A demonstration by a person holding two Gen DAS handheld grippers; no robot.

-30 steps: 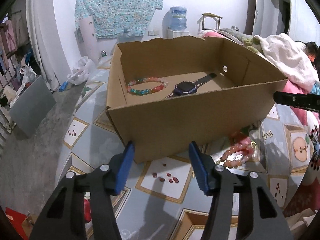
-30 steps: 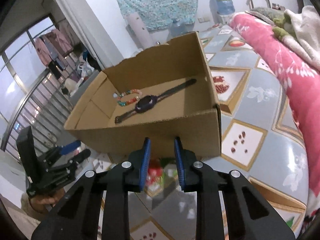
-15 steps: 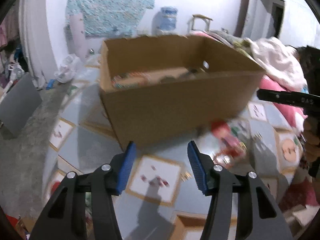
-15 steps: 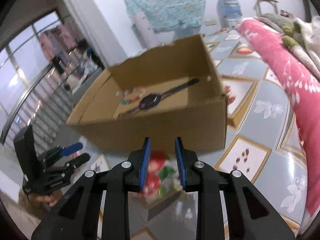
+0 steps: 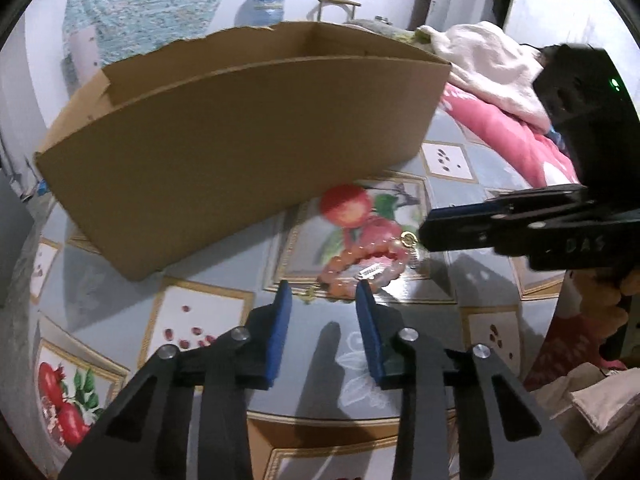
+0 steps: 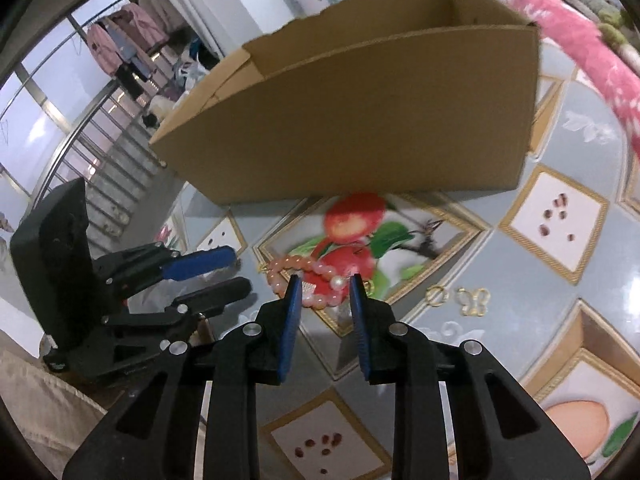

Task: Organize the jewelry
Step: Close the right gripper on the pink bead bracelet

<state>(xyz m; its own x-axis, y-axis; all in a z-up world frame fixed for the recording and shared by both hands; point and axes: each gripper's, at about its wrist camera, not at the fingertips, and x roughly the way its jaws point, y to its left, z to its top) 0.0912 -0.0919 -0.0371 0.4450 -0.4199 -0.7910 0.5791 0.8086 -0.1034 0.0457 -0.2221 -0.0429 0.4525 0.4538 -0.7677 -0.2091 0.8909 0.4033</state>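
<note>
A pink-orange bead bracelet with a small tag lies on the fruit-patterned tablecloth, in front of the cardboard box. My left gripper points down at the bracelet's near left end. Its jaws are closing, and the beads sit just beyond the tips, untouched. My right gripper comes from the other side, its narrow jaws closing slightly. Part of the bracelet lies between its fingertips, and the pads do not press on it. The box's inside is hidden.
A gold ring and a gold butterfly piece lie on the cloth to the right of the right gripper. Pink bedding and a white blanket lie beyond the box. The box wall stands close behind the bracelet.
Both grippers have sunk and tilted down toward the bracelet from opposite sides. The box's inside has dropped out of sight. The left jaws have narrowed.
</note>
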